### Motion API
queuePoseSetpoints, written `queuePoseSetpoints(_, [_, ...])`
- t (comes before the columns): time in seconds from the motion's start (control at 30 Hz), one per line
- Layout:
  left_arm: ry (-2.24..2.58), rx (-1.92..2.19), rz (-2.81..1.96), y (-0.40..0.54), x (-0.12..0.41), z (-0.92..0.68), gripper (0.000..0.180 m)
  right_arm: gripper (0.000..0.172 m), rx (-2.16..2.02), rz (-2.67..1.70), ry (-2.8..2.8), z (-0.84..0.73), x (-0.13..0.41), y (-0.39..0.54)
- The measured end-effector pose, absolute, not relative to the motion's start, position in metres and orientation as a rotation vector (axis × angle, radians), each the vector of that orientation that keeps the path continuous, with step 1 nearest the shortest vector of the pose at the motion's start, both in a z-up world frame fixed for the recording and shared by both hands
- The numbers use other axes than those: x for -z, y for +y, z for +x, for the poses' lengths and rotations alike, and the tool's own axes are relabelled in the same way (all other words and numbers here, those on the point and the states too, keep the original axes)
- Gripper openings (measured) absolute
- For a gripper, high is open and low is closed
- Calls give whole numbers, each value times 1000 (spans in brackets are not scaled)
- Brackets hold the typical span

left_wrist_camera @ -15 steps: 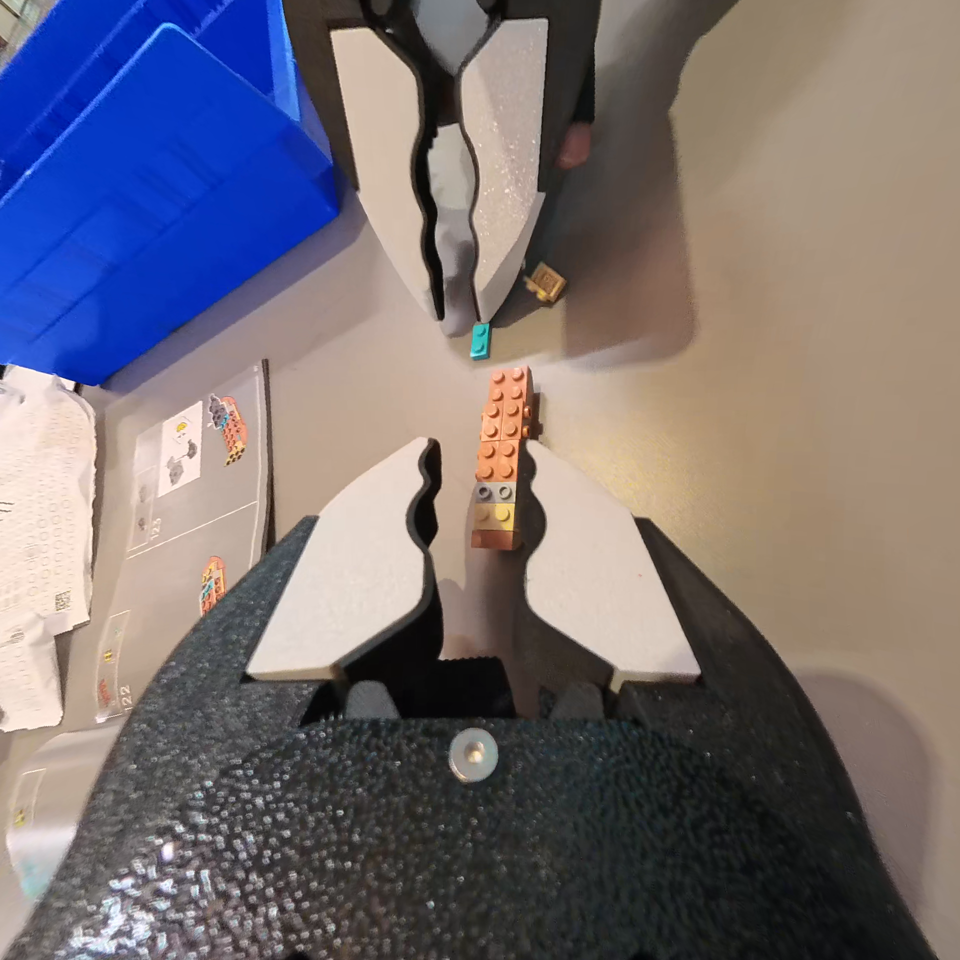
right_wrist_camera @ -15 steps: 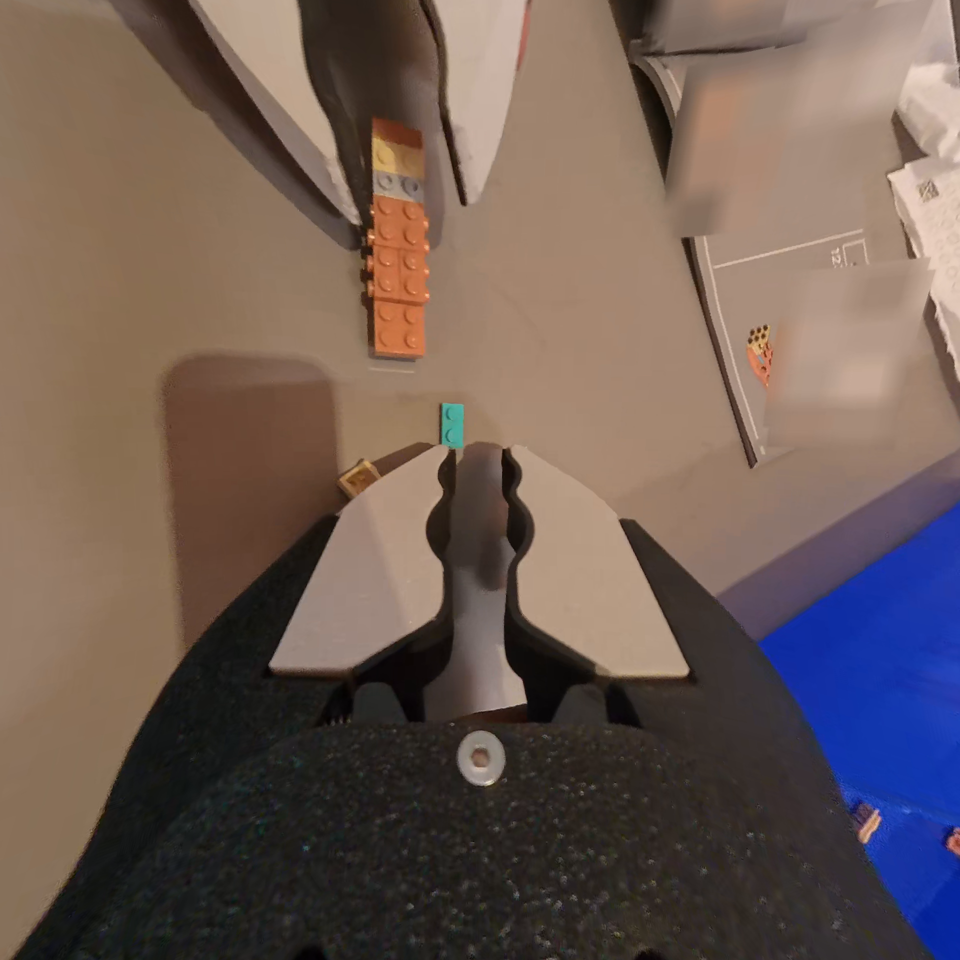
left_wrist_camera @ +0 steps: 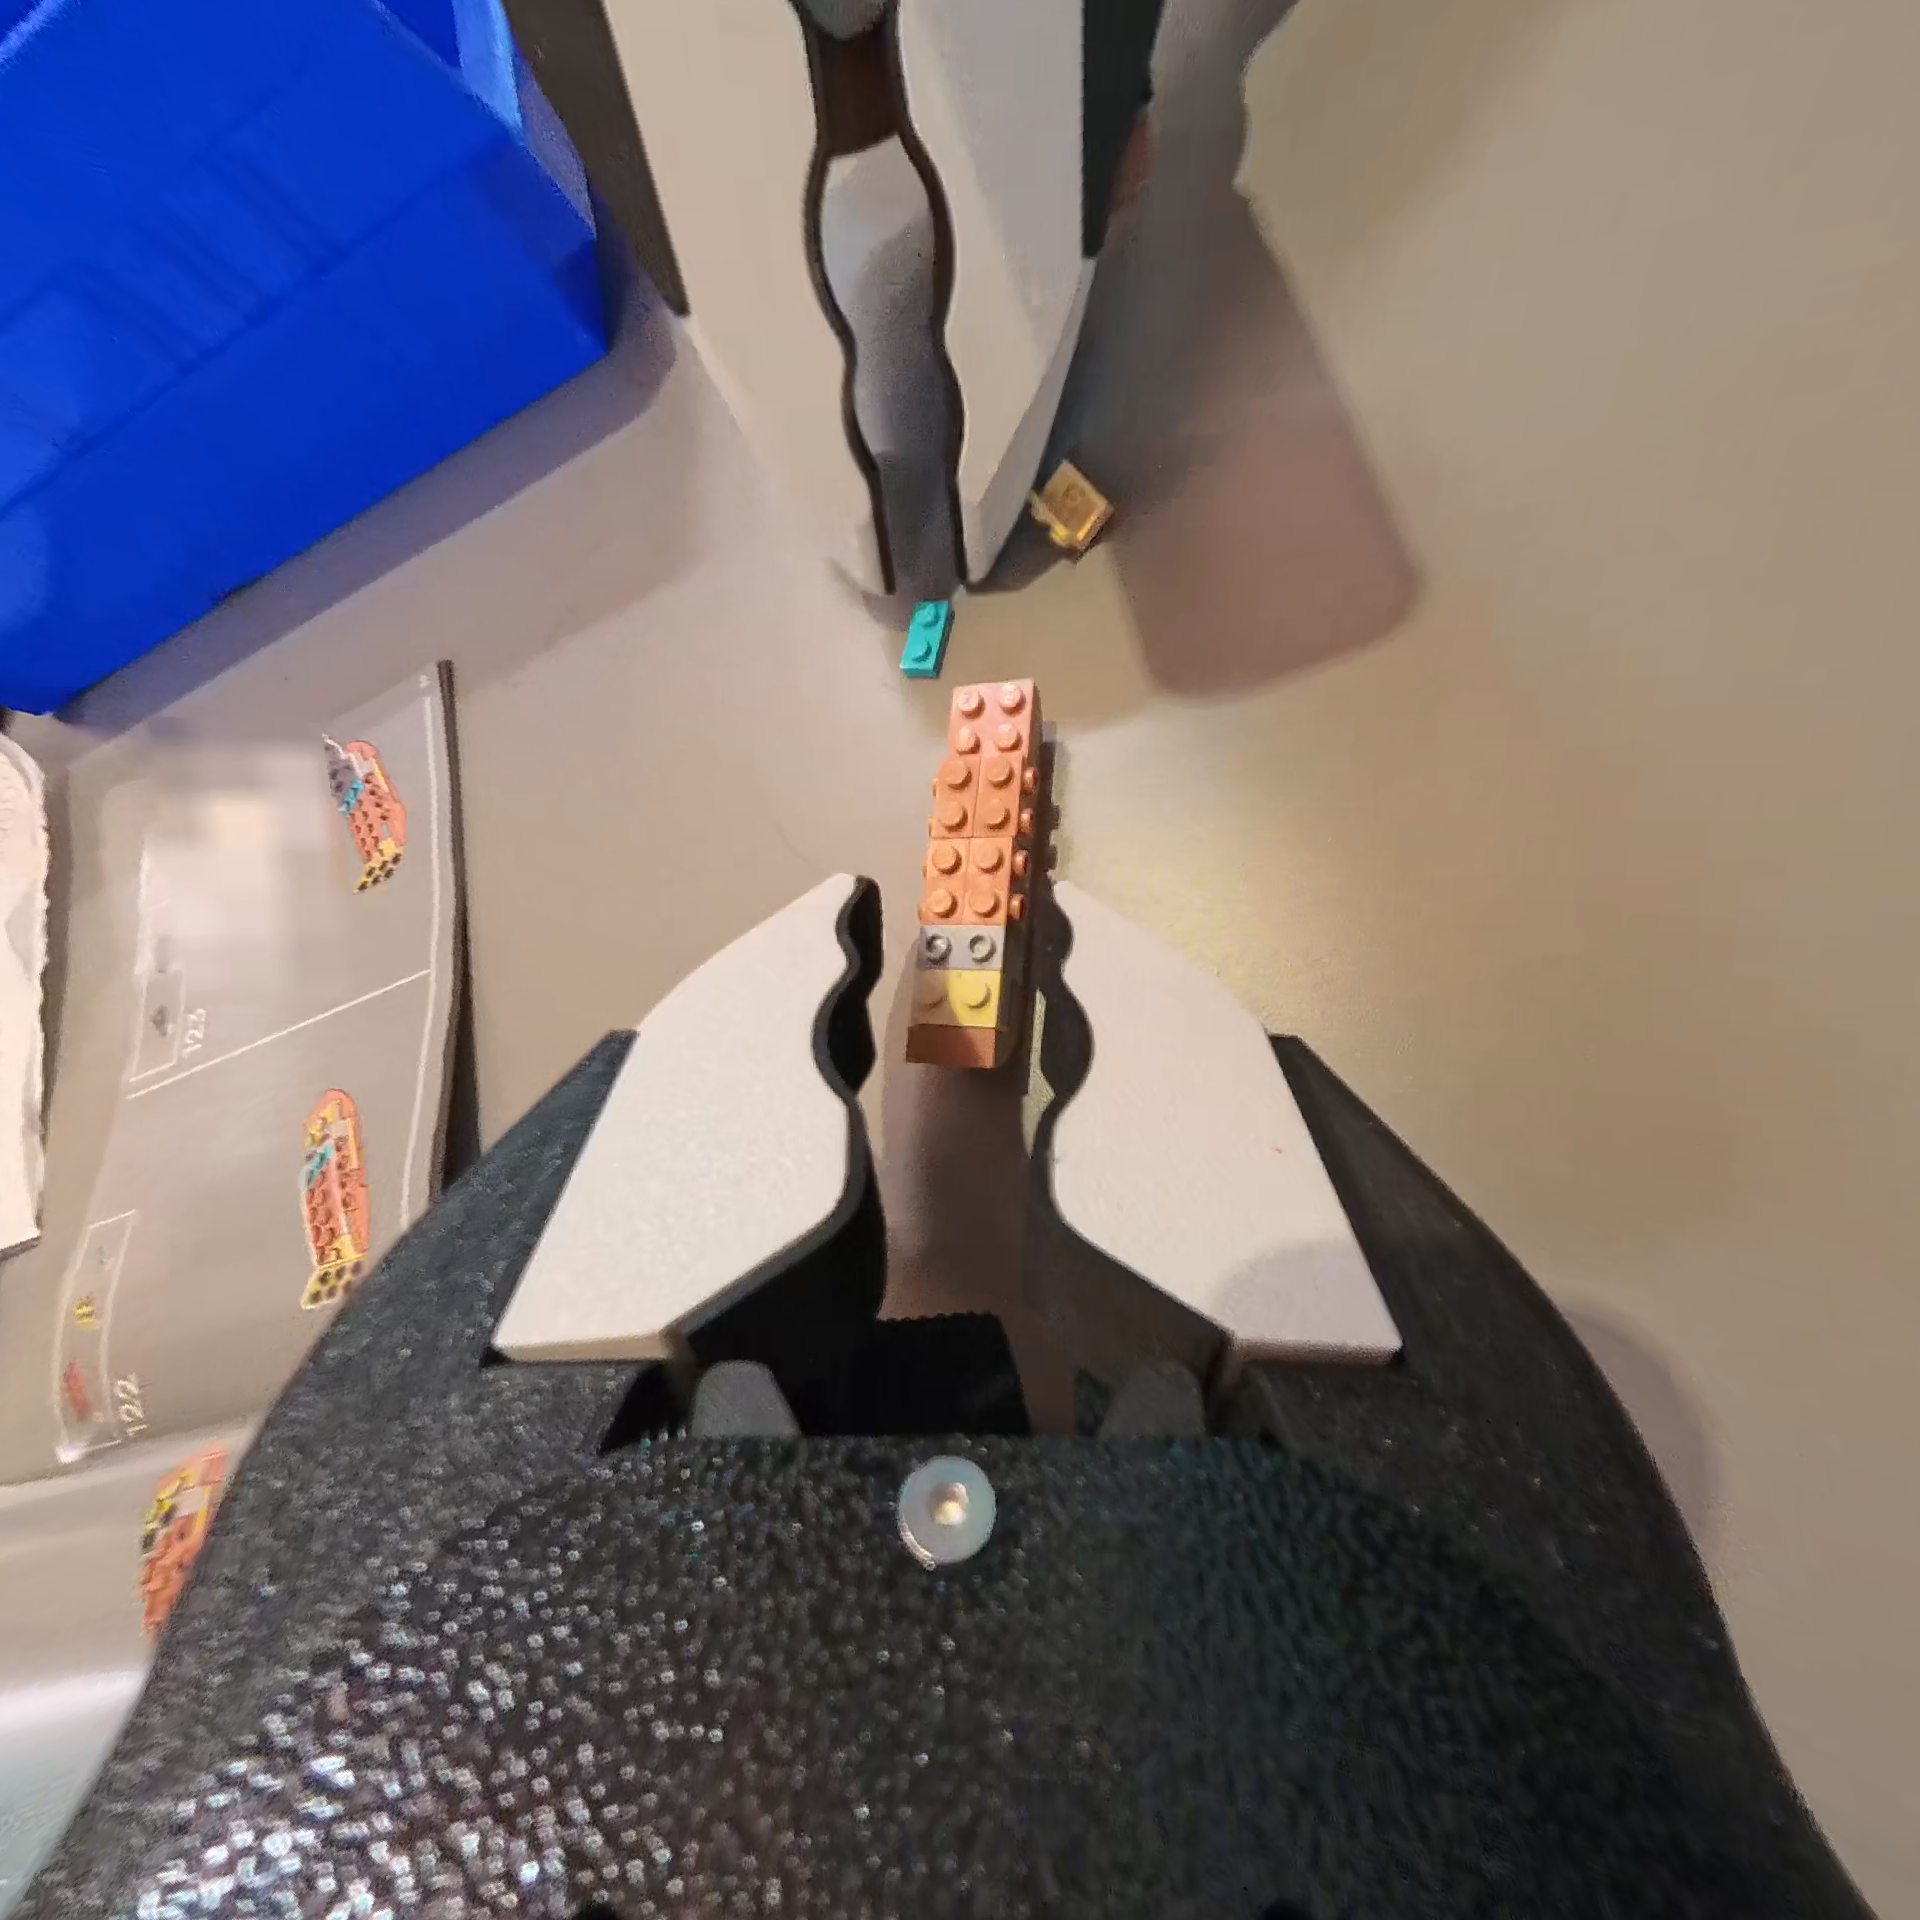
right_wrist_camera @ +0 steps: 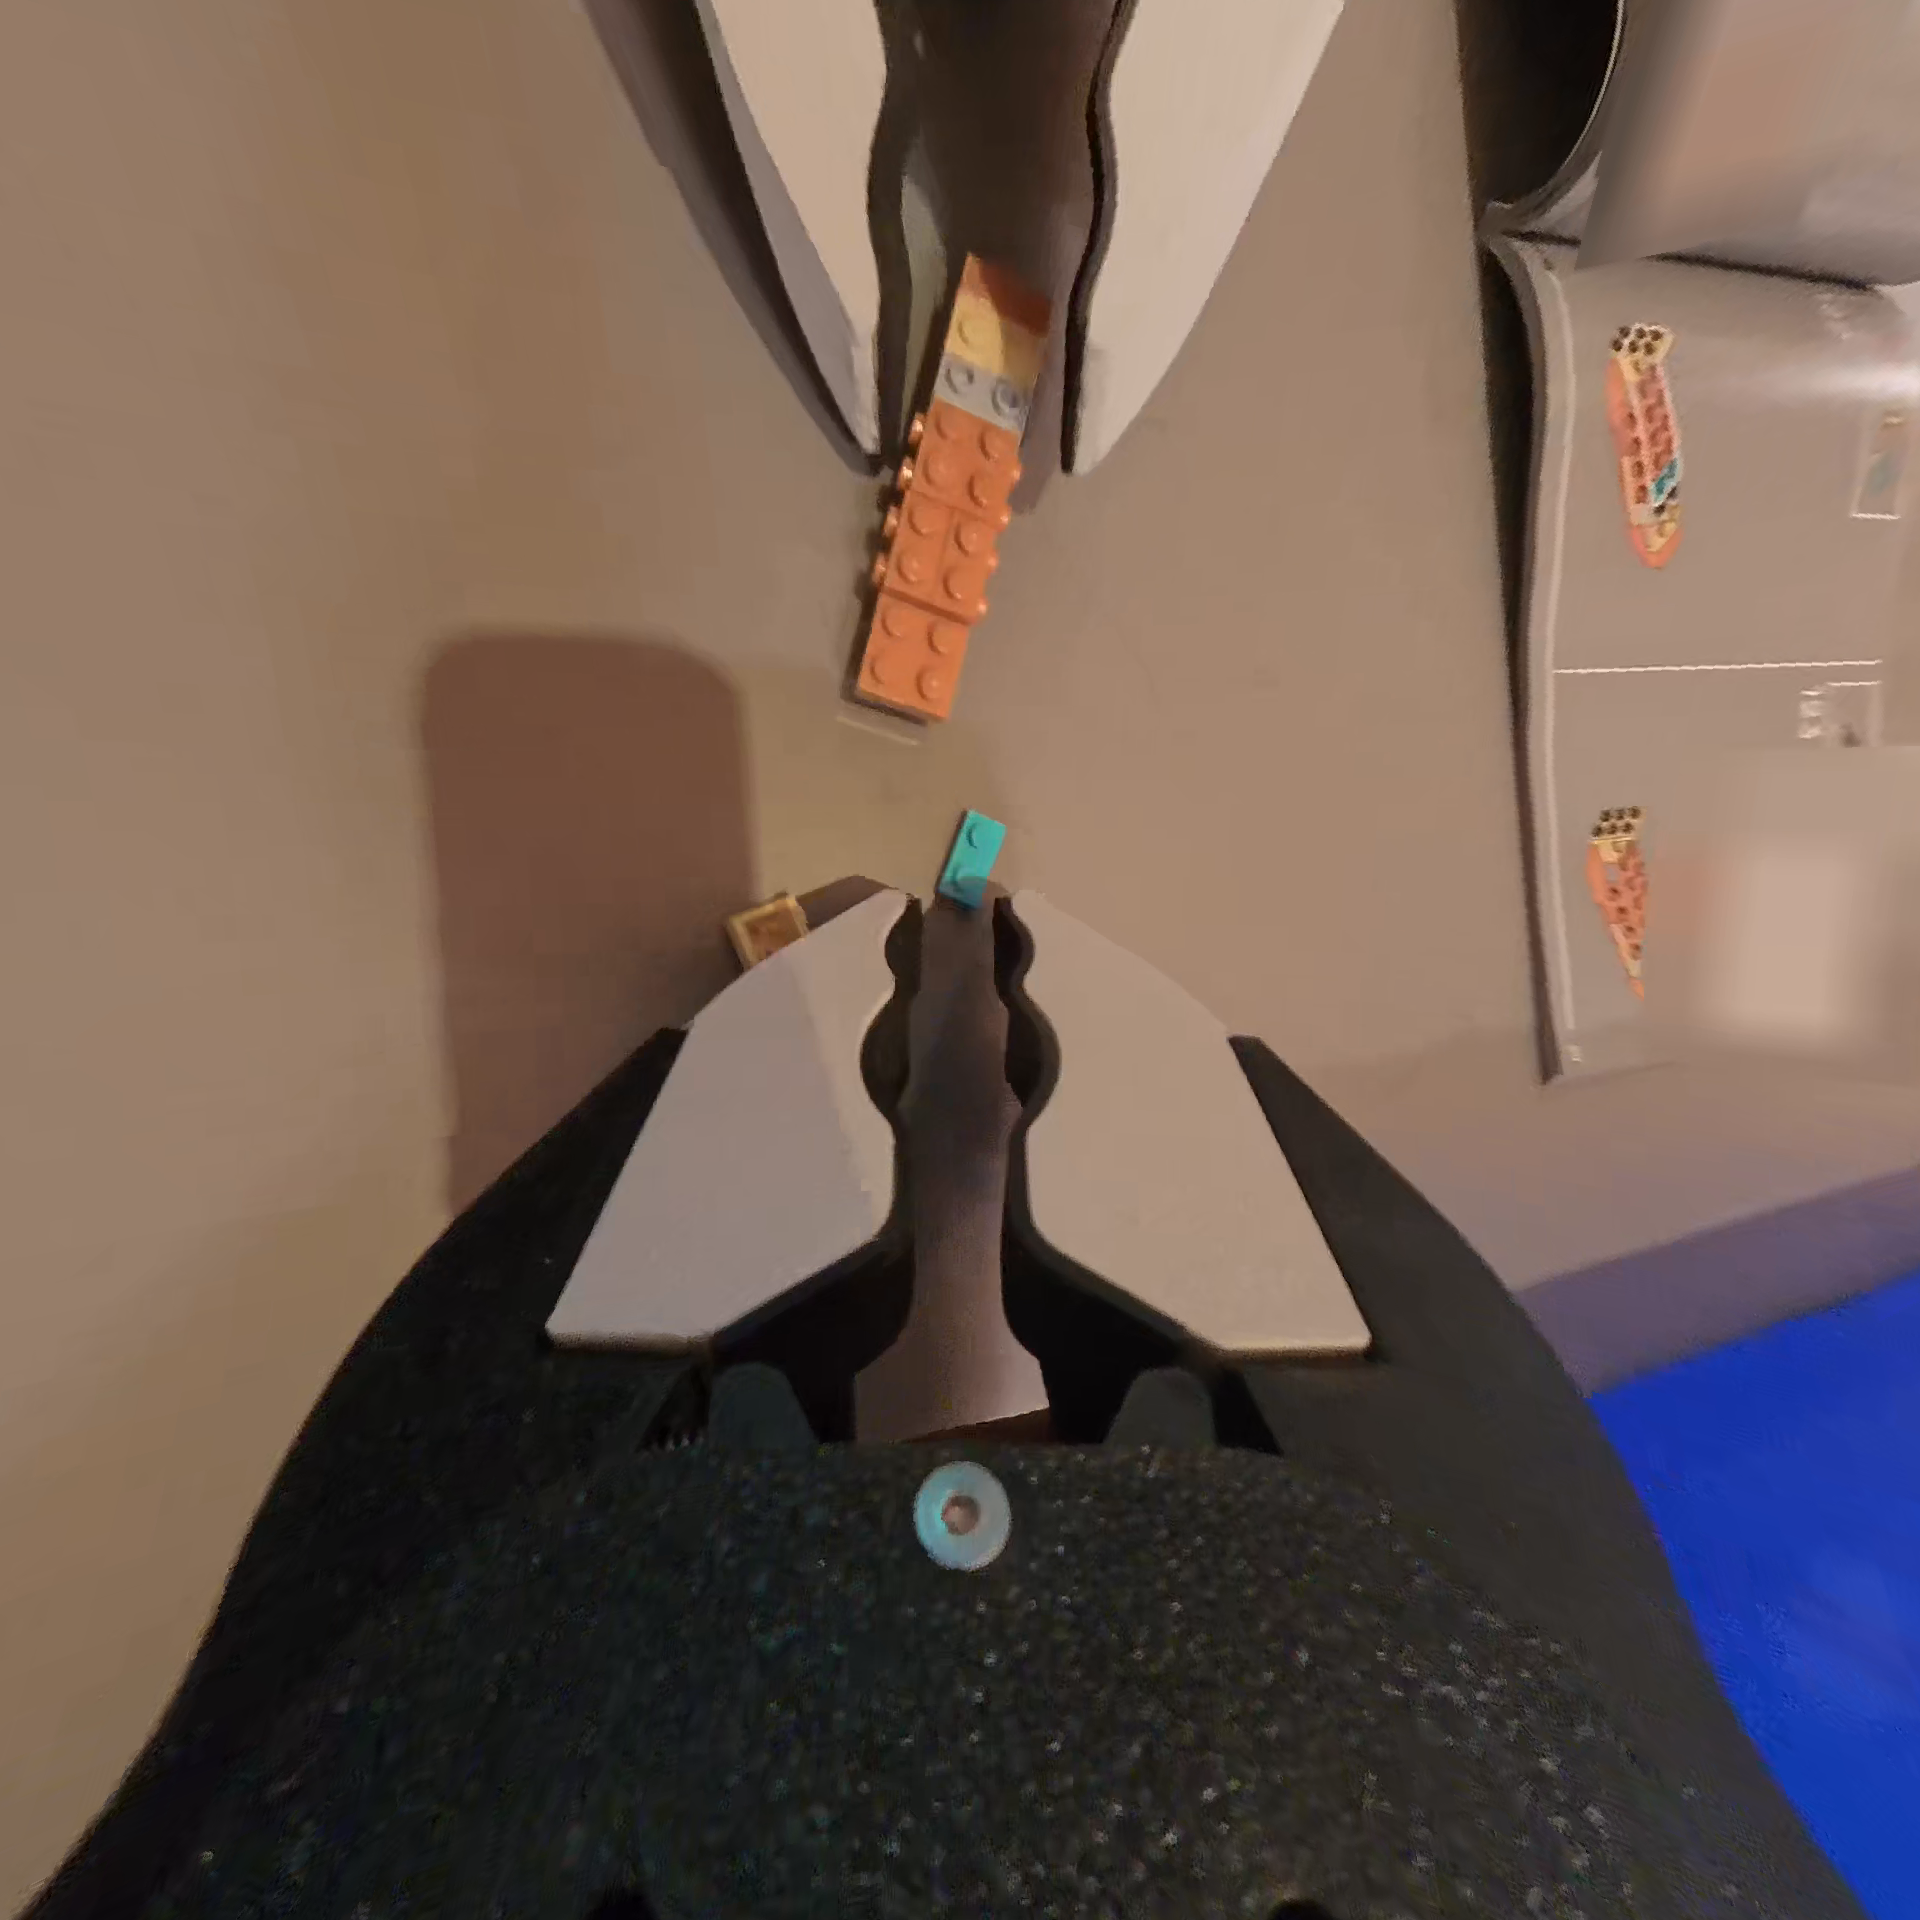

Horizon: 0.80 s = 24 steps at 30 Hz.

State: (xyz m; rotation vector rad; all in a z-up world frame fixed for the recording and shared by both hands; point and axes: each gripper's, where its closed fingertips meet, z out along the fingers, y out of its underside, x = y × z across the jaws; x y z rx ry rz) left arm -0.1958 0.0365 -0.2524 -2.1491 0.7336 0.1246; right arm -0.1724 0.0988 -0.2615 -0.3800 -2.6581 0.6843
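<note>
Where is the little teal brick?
The teal brick lies on the table, just ahead of the right gripper, between it and the orange brick bar.

Hobby or lab-style worktable, plain beige tabletop [left_wrist_camera: 1455, 831], blue plastic bin [left_wrist_camera: 260, 364], open brick-building instruction booklet [left_wrist_camera: 260, 1039], loose toy bricks [right_wrist_camera: 971, 862], crumpled white paper [left_wrist_camera: 16, 987]

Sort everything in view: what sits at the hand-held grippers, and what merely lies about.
At the grippers:
- orange brick assembly, between the open left hand-held gripper fingers, ungripped
- teal plate, at the right hand-held gripper tips, not held
- tan piece, beside that gripper

Lying about:
- blue bin
- instruction booklet
- white paper
</note>
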Motion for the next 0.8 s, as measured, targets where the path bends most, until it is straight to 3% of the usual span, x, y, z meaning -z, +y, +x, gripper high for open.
queuePoseSetpoints(0.2, [690,-94,-2157,38,252,-196,28,19,-727,-558,-2818,-168,263,92])
queuePoseSetpoints(0.37, [691,-100,-2151,38,251,-197,28,21,-911,-411,-2895,-152,252,72])
queuePoseSetpoints(0.8, [683,-94,-2146,36,251,-203,28,19,-653,-333,-2845,-182,263,91])
